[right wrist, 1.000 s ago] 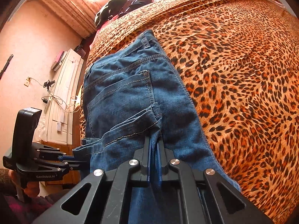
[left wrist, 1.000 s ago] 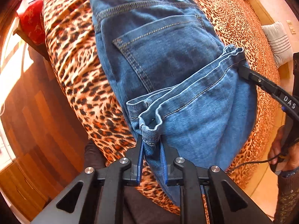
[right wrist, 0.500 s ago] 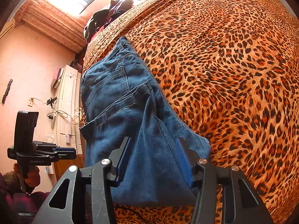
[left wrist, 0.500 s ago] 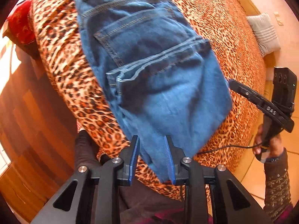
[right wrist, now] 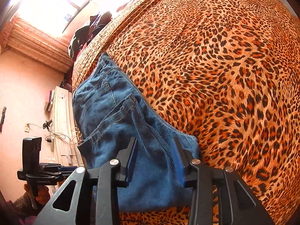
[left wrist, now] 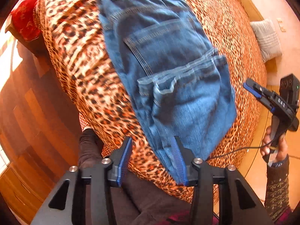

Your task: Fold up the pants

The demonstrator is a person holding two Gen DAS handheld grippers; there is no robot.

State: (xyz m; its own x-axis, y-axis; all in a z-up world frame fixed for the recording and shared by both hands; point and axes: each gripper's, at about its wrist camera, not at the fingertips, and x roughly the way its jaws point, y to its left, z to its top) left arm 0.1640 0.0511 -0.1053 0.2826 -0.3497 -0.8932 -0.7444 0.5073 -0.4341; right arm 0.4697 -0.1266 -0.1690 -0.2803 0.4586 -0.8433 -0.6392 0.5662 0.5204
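The blue jeans (left wrist: 168,71) lie folded on the leopard-print bed (left wrist: 78,71), leg hems laid over the back pocket; they also show in the right wrist view (right wrist: 116,123). My left gripper (left wrist: 151,161) is open and empty, just off the folded near edge, which hangs over the bed's side. My right gripper (right wrist: 154,161) is open and empty, its jaws apart over the near end of the jeans. The right gripper (left wrist: 262,95) shows at the right in the left wrist view, off the cloth. The left gripper (right wrist: 63,168) shows at lower left in the right wrist view.
A red cushion (left wrist: 24,18) lies at the bed's far left corner and a grey pillow (left wrist: 266,39) on the floor to the right. Dark clothes (right wrist: 88,31) lie at the bed's far end. A white cabinet (right wrist: 61,123) stands by the wall. Wooden floor (left wrist: 28,123) lies left of the bed.
Both grippers let go of the leg hems, opened and pulled back from the jeans. The hems now rest on the seat of the jeans.
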